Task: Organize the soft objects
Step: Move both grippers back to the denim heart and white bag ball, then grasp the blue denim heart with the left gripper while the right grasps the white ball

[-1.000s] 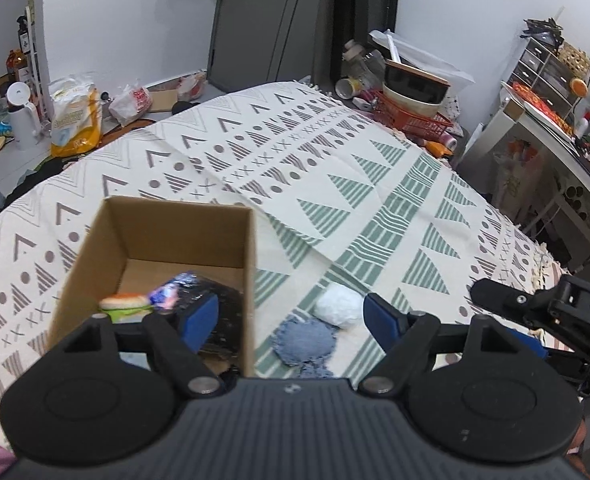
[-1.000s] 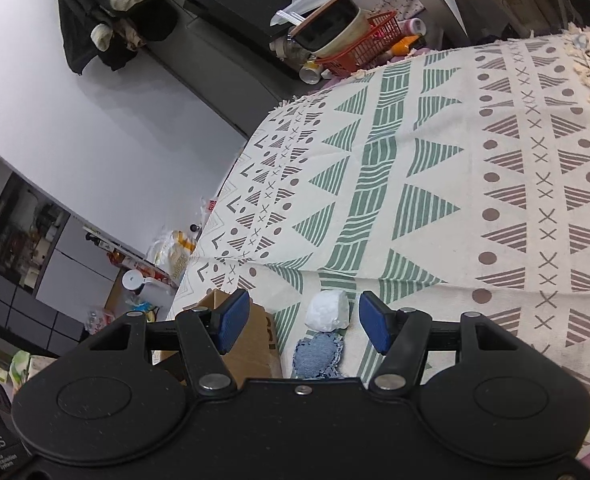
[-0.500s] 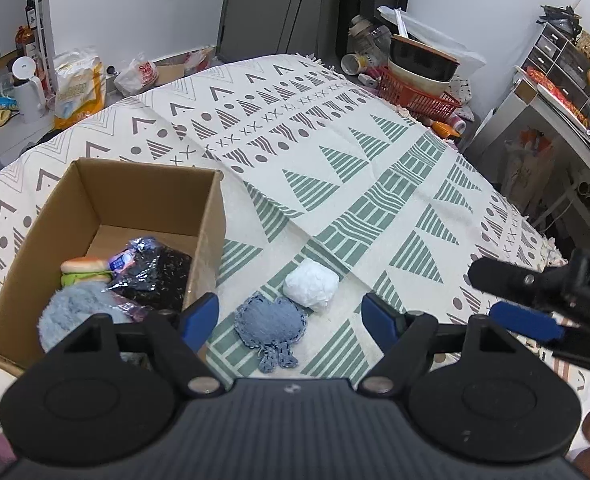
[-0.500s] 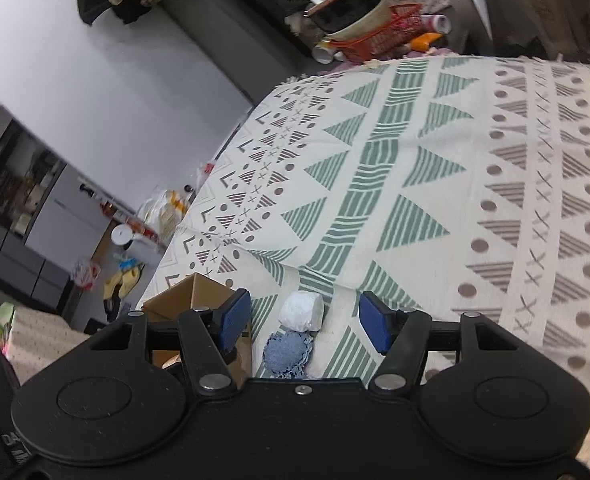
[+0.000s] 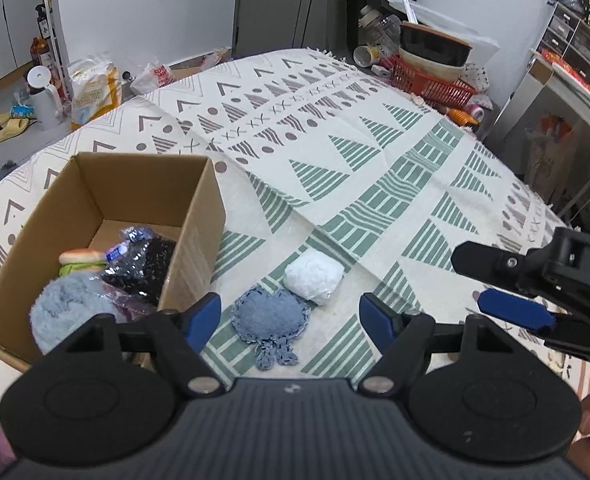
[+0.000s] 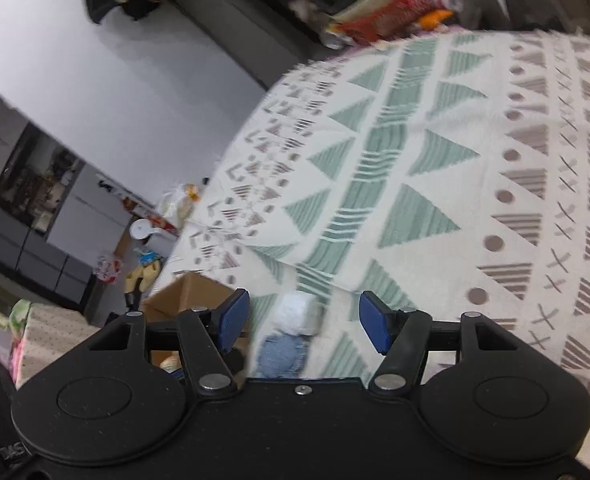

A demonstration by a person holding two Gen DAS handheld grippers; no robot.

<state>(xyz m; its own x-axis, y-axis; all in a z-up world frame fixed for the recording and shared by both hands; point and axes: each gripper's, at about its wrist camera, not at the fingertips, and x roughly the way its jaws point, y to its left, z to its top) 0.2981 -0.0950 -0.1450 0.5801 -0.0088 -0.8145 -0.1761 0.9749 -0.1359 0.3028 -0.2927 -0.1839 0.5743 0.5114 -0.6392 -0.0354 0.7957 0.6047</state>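
Both tongs released, nothing held. Left gripper [image 5: 291, 318] spread wide over the near edge of the cloth [image 5: 375, 152]; right gripper [image 6: 303, 320] likewise spread, blurred view, also seen in the left view entering from the right side [image 5: 511, 288].

Two soft things left outside the box [image 5: 193, 240]: denim patch [image 5: 271, 314] flat on the cloth, lying dead ahead between the left fingers, just beside the box's right wall; white wad [image 5: 314, 276] touching or nearly touching the patch's far-right edge, further from the near edge. Patch long axis running roughly along the left gripper's look direction, tail end toward the near edge, so a pinch across its width looks natural. In the right view, wad [image 6: 298, 314] and patch [image 6: 283, 356] also ahead between the fingers, though low and smeared.

Left gripper judged nearer to the patch and next to the box; right gripper further off to the right, better placed for the wad. Box already holding a blue fluffy thing [image 5: 71, 312], a burger toy [image 5: 82, 260] and a black crinkly bag [image 5: 143, 264].
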